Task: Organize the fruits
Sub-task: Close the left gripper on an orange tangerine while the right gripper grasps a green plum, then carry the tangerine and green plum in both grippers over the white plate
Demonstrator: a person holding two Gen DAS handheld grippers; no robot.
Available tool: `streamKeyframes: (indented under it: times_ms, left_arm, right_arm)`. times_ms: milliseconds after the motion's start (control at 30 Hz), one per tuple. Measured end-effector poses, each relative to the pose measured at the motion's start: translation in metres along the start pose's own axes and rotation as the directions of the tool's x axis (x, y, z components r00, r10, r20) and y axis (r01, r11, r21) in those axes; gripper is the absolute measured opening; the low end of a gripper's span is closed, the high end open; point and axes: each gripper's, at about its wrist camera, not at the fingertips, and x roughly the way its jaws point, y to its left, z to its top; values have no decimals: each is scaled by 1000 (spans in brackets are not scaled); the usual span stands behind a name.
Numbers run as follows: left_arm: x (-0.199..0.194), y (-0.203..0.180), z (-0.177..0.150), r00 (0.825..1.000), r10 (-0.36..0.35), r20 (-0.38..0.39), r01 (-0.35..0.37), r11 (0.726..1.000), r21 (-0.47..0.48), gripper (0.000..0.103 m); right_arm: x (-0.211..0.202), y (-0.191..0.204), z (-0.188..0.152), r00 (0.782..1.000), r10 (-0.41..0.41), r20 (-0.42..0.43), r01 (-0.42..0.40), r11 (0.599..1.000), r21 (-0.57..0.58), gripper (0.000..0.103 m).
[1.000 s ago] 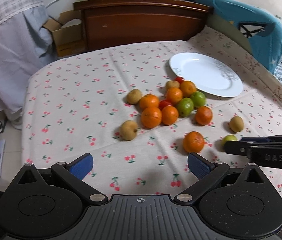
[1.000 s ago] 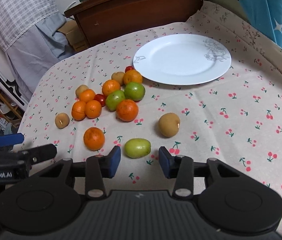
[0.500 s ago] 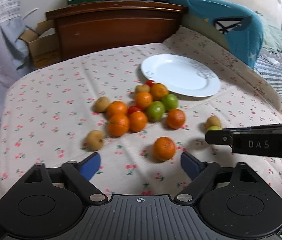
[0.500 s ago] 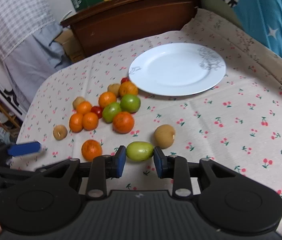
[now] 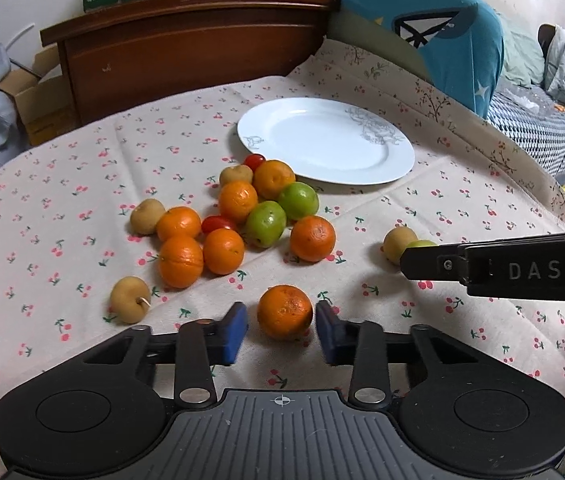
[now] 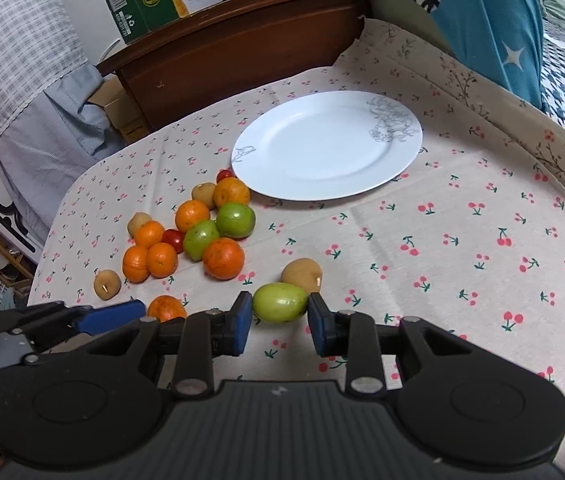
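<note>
A loose pile of oranges, green fruits, brown fruits and cherry tomatoes lies on the cherry-print cloth, in front of a white plate. One orange sits apart near me. My left gripper is closing on it, with the blue pads against its two sides. My right gripper is shut on an oval green fruit that rests on the cloth. A brown fruit lies just behind it. The right gripper shows as a black bar in the left wrist view.
A dark wooden headboard stands behind the table, with cartons on top. A blue cushion and bedding lie at the right. A cardboard box and a draped cloth are at the left. The table edge curves away at left and right.
My left gripper has moved forward to the lone orange and its jaws have narrowed from wide open to the orange's sides. My right gripper has closed onto the green fruit and barely moved.
</note>
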Motion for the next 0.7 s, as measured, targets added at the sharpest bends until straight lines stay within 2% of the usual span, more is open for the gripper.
streamKeyframes:
  times_ms: [100,400,700]
  left_arm:
    - [3,1,0,1000,-9,-3,9,1000,-9,28]
    - [-5,4,5,1000,-18,23,19,999,-43,28]
    - [-14,8,31,996,-37,86,39,999,-30,28]
  right_arm:
    - [0,0,0,1000,-3,-4,3,1000,0,30]
    - [0,-3,2,1000,7,-5,-7,1000,22,30]
    - [-12,-2,28,997,39,70,-39,999,0,30]
